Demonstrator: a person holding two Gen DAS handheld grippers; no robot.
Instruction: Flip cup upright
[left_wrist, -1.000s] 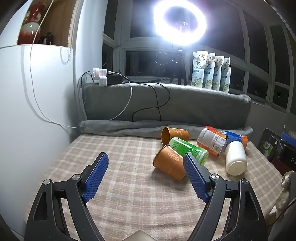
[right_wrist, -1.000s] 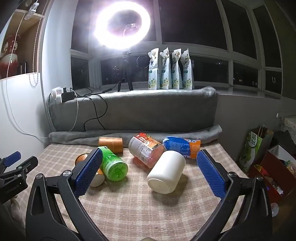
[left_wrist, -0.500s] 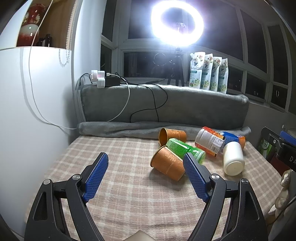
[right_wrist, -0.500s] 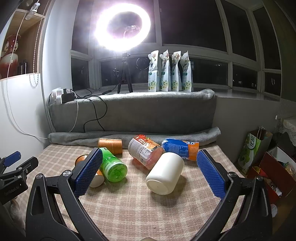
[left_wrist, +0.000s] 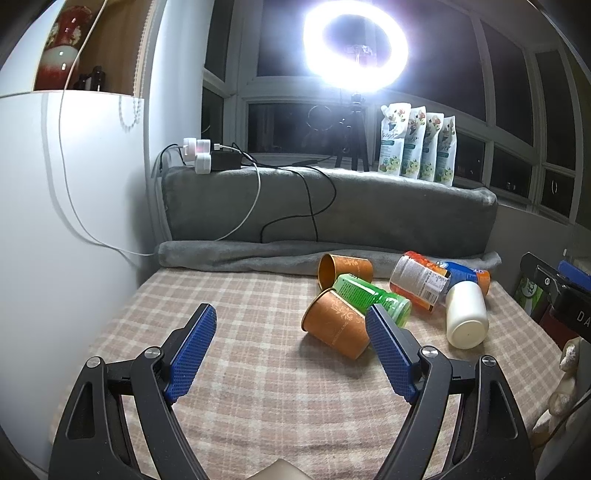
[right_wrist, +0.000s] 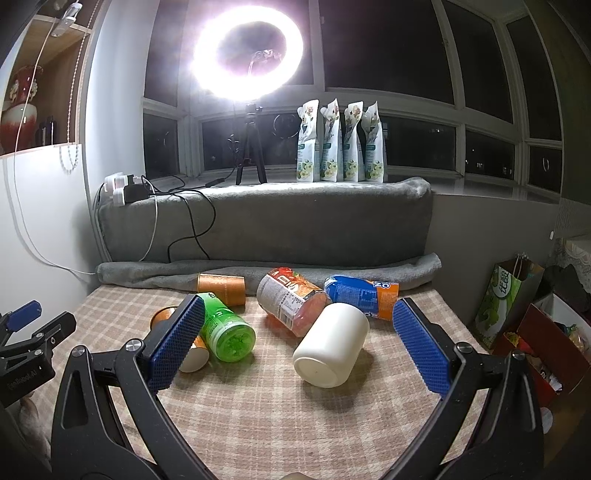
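A white cup lies on its side on the checked cloth, bottom toward me, between my right gripper's open fingers and a little beyond them. It also shows in the left wrist view at the right. Two orange paper cups lie on their sides: a near one and a far one by the grey roll. My left gripper is open and empty, the near orange cup just beyond its right finger. My right gripper is open and empty.
A green bottle, a clear jar with an orange label and a blue-orange bottle lie among the cups. A grey cushion with cables backs the cloth. A white wall stands left. Bags and boxes stand beyond the right edge.
Both grippers have drawn back slightly, so the objects look a little farther off. Nothing on the cloth has moved and both grippers stay open.
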